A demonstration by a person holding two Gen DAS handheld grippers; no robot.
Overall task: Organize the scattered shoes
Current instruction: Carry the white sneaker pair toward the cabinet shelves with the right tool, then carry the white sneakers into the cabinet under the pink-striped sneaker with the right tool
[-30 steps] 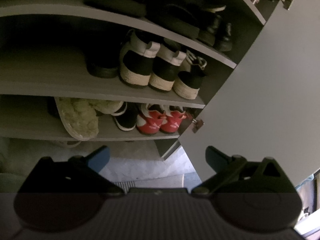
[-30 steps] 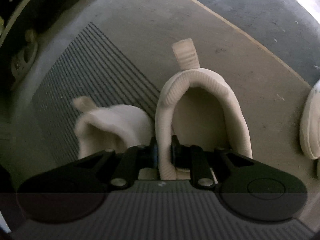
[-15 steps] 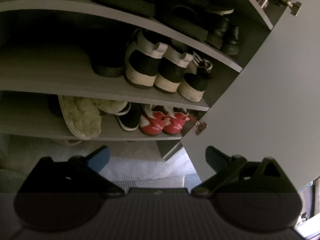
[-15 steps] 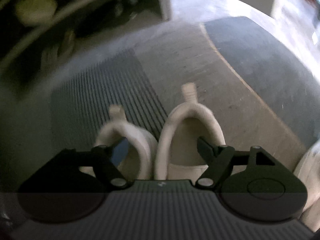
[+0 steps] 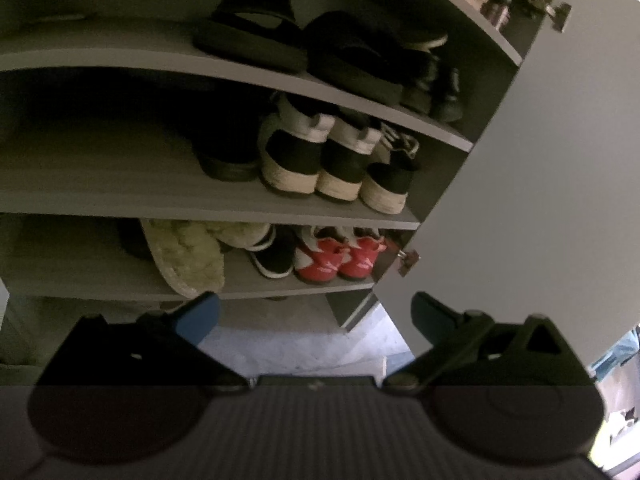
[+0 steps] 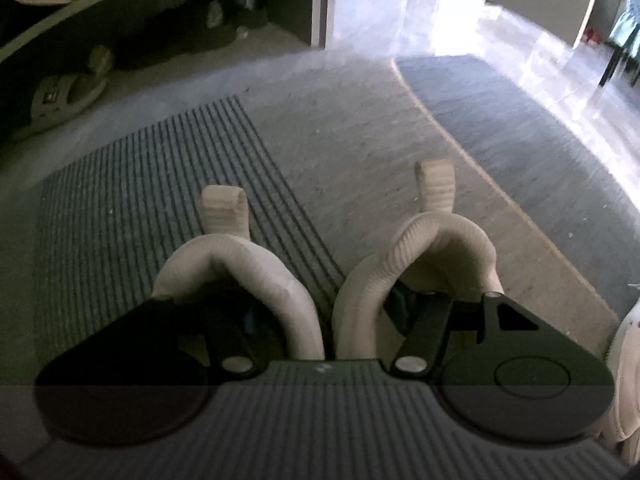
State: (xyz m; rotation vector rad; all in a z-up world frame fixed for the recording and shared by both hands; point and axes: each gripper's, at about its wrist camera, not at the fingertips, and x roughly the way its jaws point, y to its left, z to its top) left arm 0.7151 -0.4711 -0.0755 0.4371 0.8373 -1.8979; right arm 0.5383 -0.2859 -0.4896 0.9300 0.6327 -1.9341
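1. Grey stone floor (image 6: 360, 140) and a ribbed grey doormat (image 6: 140, 180) are shown in front of an open grey shoe cabinet (image 5: 120, 176), its grey door (image 5: 540, 160) swung wide to the right.
2. Two cream knitted slip-on shoes with heel pull tabs, the left cream shoe (image 6: 240, 264) and the right cream shoe (image 6: 440, 240), are seen standing side by side, partly on the doormat and partly on the bare floor.
3. The right tongs (image 6: 326, 312) are pictured part open and have just been closing, one side lowered into each shoe's opening. The two adjoining inner collars are caught between them, though no pad is seen pressing yet.
4. The left tongs (image 5: 314, 304) are held wide apart and empty, aimed at the cabinet's lower shelves.
5. The step in hand is judged to be the pick-up of the cream pair as one. A firmer squeeze on both collars is called for next, then a level lift so that neither shoe slips out.
6. Only the left wrist view shows the shelves: black slide sandals (image 5: 256, 36) on top, black-and-white high-top trainers (image 5: 320, 160) below, then a fluffy pale slipper (image 5: 188, 256) and red trainers (image 5: 336, 260). Free room is visible on the left of the middle shelf.
7. Only the right wrist view shows the cream pair, a pale sandal (image 6: 68, 92) beneath the cabinet and another white shoe (image 6: 624, 380) at the right edge, so more sorting is judged to remain.
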